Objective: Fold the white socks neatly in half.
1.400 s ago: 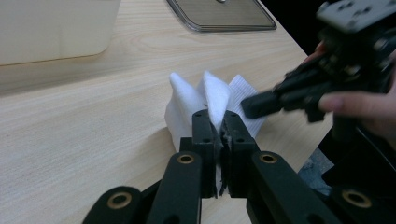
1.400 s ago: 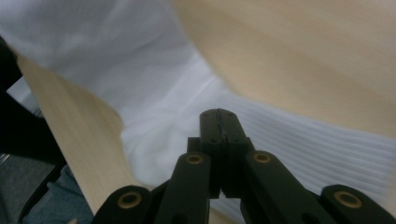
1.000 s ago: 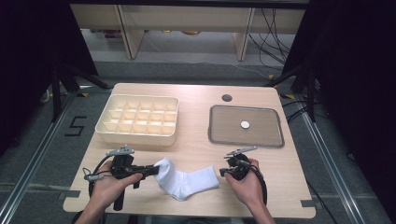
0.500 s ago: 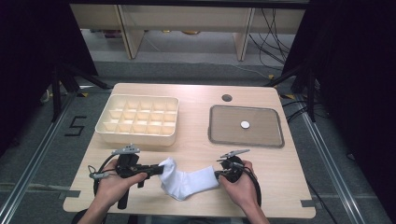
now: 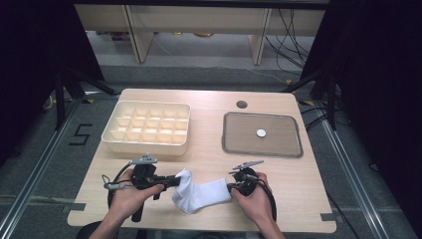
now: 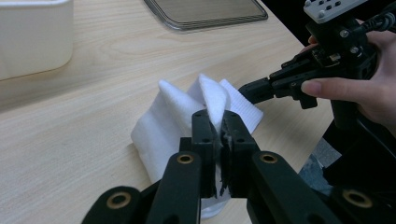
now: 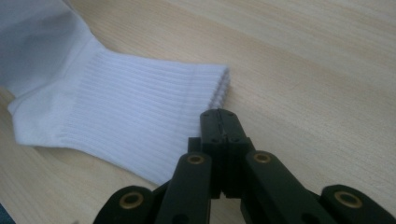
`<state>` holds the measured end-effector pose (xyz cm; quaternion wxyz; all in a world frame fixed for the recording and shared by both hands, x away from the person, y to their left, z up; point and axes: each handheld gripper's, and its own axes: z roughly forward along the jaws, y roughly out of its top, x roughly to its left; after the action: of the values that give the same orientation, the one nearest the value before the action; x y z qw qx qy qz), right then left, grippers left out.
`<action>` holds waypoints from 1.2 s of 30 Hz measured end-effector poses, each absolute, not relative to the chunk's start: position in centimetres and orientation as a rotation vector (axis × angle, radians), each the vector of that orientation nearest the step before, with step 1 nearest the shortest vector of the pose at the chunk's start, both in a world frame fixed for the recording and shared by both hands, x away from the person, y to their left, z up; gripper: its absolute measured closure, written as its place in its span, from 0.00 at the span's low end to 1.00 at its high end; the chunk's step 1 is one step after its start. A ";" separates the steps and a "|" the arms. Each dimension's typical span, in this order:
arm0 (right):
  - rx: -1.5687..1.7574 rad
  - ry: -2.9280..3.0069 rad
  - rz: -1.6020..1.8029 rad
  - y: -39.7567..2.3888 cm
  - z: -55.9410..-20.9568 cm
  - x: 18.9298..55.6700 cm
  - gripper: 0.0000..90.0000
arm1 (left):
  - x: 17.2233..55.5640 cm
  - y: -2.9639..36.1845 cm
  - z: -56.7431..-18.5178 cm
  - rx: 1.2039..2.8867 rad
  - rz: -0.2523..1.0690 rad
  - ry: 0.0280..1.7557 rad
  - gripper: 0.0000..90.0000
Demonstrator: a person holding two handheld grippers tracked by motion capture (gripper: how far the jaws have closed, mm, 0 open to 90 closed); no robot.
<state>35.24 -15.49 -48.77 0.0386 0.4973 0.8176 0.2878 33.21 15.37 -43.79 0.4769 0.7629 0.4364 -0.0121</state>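
Observation:
A white sock (image 5: pixel 201 194) lies near the table's front edge between my two hands. My left gripper (image 5: pixel 176 180) is shut on a raised fold at the sock's toe end; in the left gripper view the fabric (image 6: pixel 212 98) stands up between the jaws of that gripper (image 6: pixel 217 123). My right gripper (image 5: pixel 230 188) is shut, its tips at the edge of the ribbed cuff (image 7: pixel 140 112). In the right gripper view the jaws of the right gripper (image 7: pixel 219 114) are pressed together with no fabric seen between them. The left gripper view shows the right gripper (image 6: pixel 250 91) touching the cuff.
A cream box (image 5: pixel 147 127) with several compartments stands at the back left. A grey tray (image 5: pixel 293 149) at the back right holds a small white disc (image 5: pixel 261 133). A dark round hole (image 5: pixel 242 104) is behind the tray. The table's front edge is close under both hands.

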 end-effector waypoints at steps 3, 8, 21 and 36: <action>1.513 2.508 0.888 -15.4 -48.8 35.2 1.00 | 33.1 14.9 -43.9 1.867 -0.008 1.064 0.94; 1.498 2.510 0.897 -15.3 -48.9 35.1 1.00 | 33.0 14.4 -44.1 1.879 0.002 1.056 0.94; 1.509 2.517 0.895 -14.9 -48.8 34.8 1.00 | 32.9 13.0 -44.4 1.897 0.008 1.037 0.95; 1.499 2.483 0.940 -15.4 -47.8 34.2 1.00 | 33.2 12.6 -44.3 1.893 0.022 1.033 0.95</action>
<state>34.24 -15.42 -47.83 0.0460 0.4912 0.8135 0.3079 33.23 12.65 -44.32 0.4729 0.7734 0.4221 0.0091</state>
